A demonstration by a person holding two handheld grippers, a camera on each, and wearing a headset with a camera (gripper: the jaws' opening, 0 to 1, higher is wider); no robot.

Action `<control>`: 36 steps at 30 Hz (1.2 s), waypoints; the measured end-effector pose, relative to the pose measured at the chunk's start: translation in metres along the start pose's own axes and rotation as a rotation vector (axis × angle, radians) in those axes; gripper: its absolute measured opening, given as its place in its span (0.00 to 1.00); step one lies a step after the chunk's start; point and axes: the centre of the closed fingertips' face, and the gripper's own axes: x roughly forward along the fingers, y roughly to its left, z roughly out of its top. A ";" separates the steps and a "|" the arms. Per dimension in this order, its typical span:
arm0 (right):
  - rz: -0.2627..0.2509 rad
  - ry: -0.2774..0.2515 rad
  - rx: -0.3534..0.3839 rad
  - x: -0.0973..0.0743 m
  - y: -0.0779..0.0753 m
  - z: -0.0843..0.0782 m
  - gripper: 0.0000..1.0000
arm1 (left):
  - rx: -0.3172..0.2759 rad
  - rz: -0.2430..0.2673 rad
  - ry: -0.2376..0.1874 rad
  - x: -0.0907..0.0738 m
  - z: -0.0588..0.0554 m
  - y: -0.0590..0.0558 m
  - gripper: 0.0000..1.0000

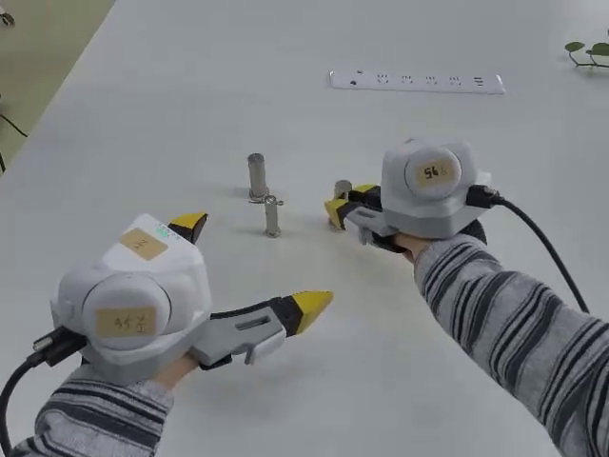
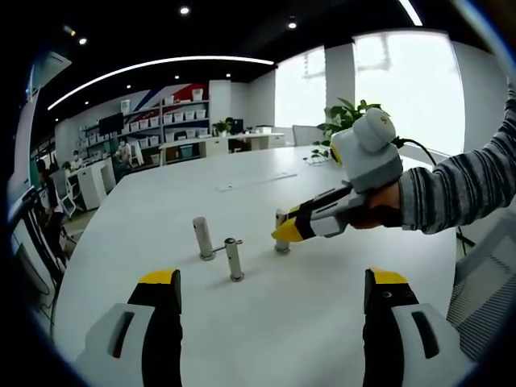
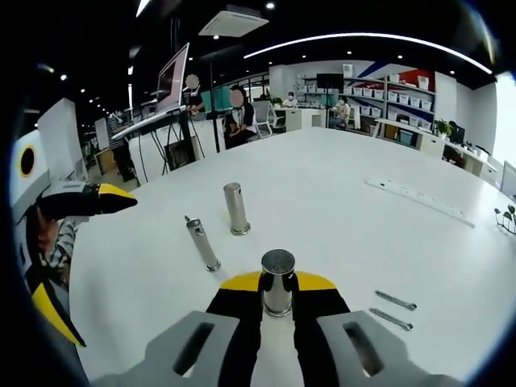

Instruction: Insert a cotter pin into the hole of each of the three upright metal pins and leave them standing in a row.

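The right gripper [image 1: 347,202] hides all but the top of the metal pin [image 1: 343,188] between its jaws.

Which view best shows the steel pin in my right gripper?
Right gripper view: upright silver steel pin, close up, clamped by the right gripper. Head view shows its top; left gripper view, its partly hidden side.

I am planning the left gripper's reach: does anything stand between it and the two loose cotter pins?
Yes. The right gripper, shut on a metal pin, stands between the left gripper and the cotter pins.
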 end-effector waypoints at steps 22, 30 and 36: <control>-0.026 0.020 -0.013 -0.019 0.013 -0.022 0.09 | 0.001 -0.002 0.010 -0.005 -0.004 -0.006 0.93; -0.041 0.020 0.003 -0.020 0.013 -0.023 0.09 | -0.001 -0.003 0.017 -0.006 -0.005 -0.006 0.93; -0.049 0.024 0.018 -0.020 0.013 -0.023 0.09 | -0.002 -0.003 0.022 -0.006 -0.006 -0.007 0.93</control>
